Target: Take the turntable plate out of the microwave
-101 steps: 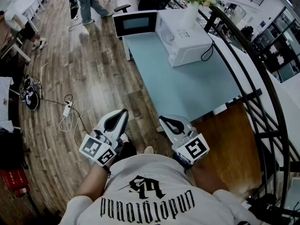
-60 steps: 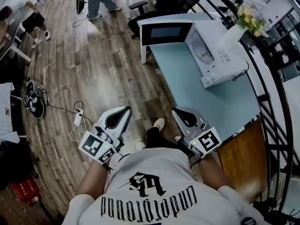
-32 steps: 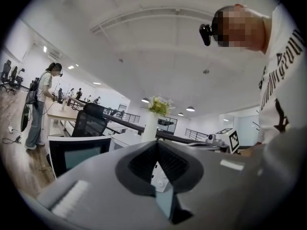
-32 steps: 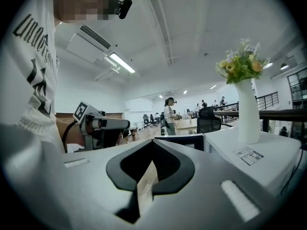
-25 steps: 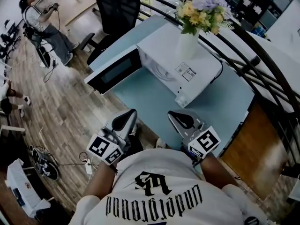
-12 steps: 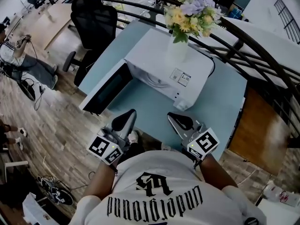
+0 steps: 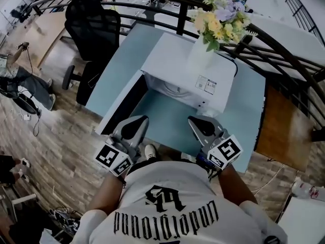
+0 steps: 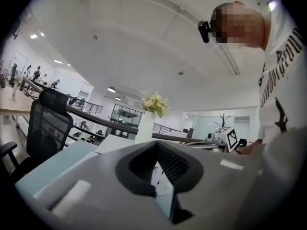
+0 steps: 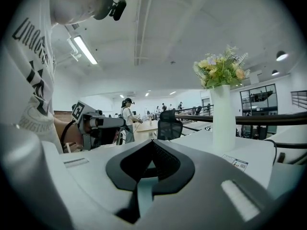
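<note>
The white microwave (image 7: 189, 69) stands on the light-blue table (image 7: 167, 120), and its door (image 7: 120, 110) hangs open to the left. A pale curved shape shows just inside the opening (image 7: 170, 89); I cannot tell whether it is the turntable plate. My left gripper (image 7: 133, 127) and right gripper (image 7: 201, 126) hover side by side over the table's near edge, short of the microwave. Both are shut and empty. In the left gripper view the left gripper (image 8: 156, 147) is closed tip to tip. The right gripper (image 9: 152, 144) looks the same in its own view.
A white vase (image 7: 200, 57) of flowers (image 7: 222, 15) stands on top of the microwave; the vase (image 9: 223, 116) also appears in the right gripper view. A black office chair (image 7: 91, 27) sits beyond the table's left end. A dark curved railing (image 7: 284, 47) runs behind the table.
The view has swung round, so the microwave's open front now faces me more squarely. Both grippers have come closer to the table's near edge and remain shut.
</note>
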The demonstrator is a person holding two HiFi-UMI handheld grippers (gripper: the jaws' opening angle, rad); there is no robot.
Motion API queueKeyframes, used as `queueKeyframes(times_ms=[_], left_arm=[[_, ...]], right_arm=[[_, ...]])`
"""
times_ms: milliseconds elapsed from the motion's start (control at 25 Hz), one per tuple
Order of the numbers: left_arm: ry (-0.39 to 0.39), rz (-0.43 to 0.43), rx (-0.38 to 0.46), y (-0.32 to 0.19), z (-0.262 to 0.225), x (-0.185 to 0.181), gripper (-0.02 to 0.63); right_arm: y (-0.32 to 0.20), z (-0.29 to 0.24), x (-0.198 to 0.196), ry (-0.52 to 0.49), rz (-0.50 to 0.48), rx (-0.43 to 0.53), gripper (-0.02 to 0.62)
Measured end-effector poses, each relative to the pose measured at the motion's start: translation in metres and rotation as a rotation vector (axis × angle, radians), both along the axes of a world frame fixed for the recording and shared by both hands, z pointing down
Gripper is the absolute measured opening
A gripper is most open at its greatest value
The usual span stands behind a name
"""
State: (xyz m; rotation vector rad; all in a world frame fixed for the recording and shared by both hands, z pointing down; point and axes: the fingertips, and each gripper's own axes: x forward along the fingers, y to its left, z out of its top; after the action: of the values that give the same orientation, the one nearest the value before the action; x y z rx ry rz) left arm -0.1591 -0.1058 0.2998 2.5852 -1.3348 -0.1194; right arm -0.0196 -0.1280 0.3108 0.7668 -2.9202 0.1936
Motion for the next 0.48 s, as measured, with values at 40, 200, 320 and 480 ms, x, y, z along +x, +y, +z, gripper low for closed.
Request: queueKeyframes(times_ms=[40, 200, 320, 480], left_arm=[[0.002, 0.013, -0.001, -0.001, 0.000, -0.007, 0.049], [0.008, 0.081, -0.006, -0.004, 0.007, -0.026, 0.049], [0.010, 0.127, -0.008, -0.006, 0.012, -0.035, 0.049], [0.027, 0.147, -0.022, -0.016, 0.020, -0.042, 0.049]], right_arm=[[-0.002, 0.000, -0.005, 0.001, 0.016, 0.000, 0.002], [-0.009, 0.013, -0.027, 0.001, 0.080, -0.031, 0.003], [-0.008, 0.020, -0.039, 0.002, 0.129, -0.052, 0.003], [-0.010, 0.023, -0.047, 0.008, 0.155, -0.060, 0.003]])
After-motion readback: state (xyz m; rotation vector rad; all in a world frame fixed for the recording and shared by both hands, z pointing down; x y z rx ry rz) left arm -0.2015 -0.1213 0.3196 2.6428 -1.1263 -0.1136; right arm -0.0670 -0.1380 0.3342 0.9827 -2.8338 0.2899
